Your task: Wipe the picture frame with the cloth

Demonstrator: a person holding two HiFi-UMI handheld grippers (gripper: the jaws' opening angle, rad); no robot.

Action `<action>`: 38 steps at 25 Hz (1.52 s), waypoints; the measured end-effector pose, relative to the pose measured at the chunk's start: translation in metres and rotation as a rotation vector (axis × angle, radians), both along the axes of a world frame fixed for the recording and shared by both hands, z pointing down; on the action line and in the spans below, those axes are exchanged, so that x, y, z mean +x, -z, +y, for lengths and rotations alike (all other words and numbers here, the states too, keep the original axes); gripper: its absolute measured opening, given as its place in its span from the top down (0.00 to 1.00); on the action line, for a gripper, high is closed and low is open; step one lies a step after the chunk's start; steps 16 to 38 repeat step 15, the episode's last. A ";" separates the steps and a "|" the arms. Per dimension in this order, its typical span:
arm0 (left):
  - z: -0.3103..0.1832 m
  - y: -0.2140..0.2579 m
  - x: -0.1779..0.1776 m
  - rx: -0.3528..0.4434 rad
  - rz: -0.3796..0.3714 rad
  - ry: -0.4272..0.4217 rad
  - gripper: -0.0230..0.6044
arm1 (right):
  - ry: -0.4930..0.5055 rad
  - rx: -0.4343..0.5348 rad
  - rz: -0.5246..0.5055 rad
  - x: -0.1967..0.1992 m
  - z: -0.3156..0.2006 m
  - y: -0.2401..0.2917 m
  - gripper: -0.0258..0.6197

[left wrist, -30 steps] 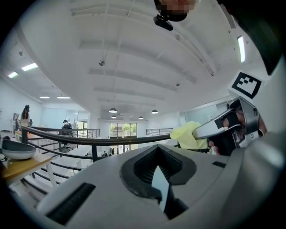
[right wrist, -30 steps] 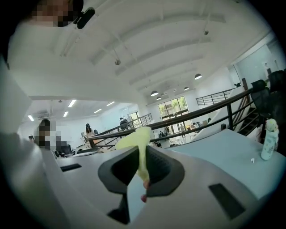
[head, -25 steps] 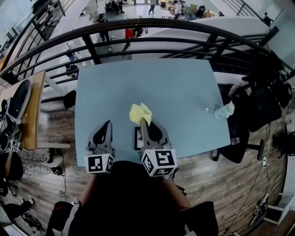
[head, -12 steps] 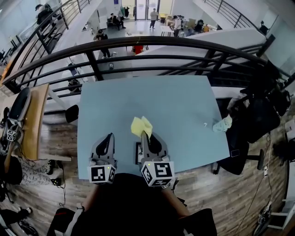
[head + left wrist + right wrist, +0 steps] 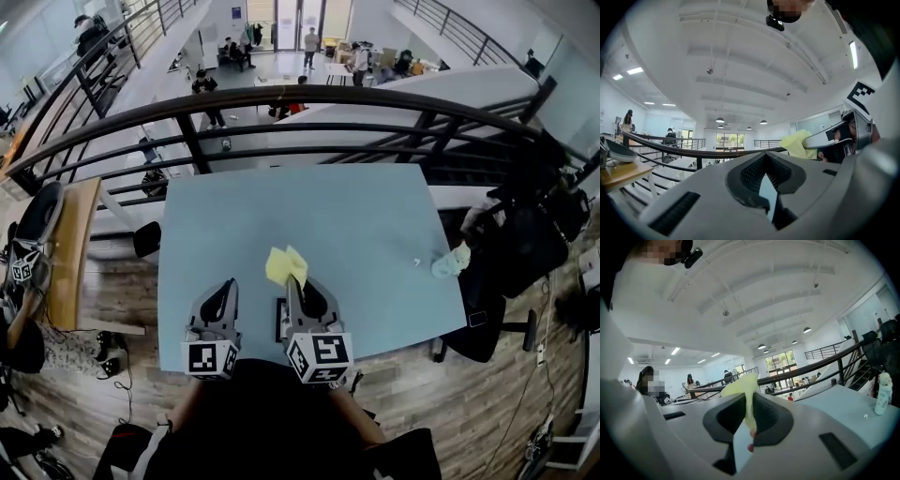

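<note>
Right tongs (image 5: 292,280) pinch the yellow cloth (image 5: 284,264), left tongs (image 5: 230,284) pressed together, picture frame (image 5: 279,322) between them.

All 3 views were bright and evenly lit by ceiling lamps (image 5: 721,120) and far windows (image 5: 730,140), with only faint shadows. Fisheye distortion bowed the railing (image 5: 281,95) and blackened the corners; the cloth (image 5: 747,394) near the lens seemed slightly out of focus.
</note>
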State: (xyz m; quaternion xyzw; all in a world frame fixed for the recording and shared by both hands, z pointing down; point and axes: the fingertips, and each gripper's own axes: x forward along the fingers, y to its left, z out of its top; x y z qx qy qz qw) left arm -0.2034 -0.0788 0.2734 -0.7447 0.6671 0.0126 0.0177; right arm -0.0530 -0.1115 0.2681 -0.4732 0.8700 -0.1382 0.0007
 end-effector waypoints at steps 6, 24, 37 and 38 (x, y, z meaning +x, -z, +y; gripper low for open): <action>0.001 -0.006 0.003 -0.015 -0.011 0.007 0.96 | 0.020 -0.011 0.012 0.002 0.000 -0.004 0.91; 0.001 -0.017 0.001 -0.045 -0.006 0.013 0.96 | 0.024 -0.036 0.027 0.005 -0.002 -0.009 0.91; 0.001 -0.017 0.001 -0.045 -0.006 0.013 0.96 | 0.024 -0.036 0.027 0.005 -0.002 -0.009 0.91; 0.001 -0.017 0.001 -0.045 -0.006 0.013 0.96 | 0.024 -0.036 0.027 0.005 -0.002 -0.009 0.91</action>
